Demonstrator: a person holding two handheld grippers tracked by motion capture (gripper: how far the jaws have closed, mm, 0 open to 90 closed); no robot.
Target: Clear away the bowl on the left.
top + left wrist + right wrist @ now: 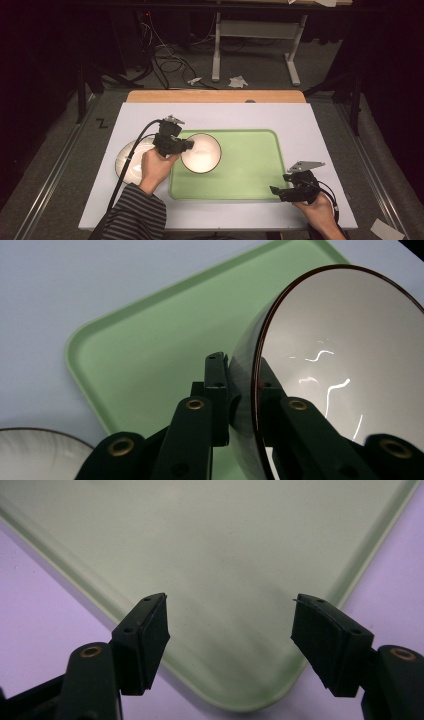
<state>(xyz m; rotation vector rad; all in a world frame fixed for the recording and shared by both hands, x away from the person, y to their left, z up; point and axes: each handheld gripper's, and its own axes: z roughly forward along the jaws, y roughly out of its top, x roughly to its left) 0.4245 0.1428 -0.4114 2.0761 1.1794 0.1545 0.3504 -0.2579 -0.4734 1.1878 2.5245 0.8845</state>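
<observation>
Bowl, white inside with a dark rim, hung tilted over the left end of the green tray, its open side turned up toward the high camera. The left gripper had it by the rim: in the left gripper view one black jaw pressed on the outer wall and the other on the inner face of the bowl, so the jaws were closed tight on the thin edge. The left hand, in a striped sleeve, came in from the near left side. Just left of the tray, partly hidden under that hand, a white plate lay on the pale table cover; a slice of the plate showed at the lower left of the left gripper view, with the tray beyond the jaws.

At the near right, the right gripper sat by the tray's near right corner, held in the right hand. Its jaws stood wide apart with nothing between them, and the right gripper view looked down past them onto that rounded corner of the tray.
</observation>
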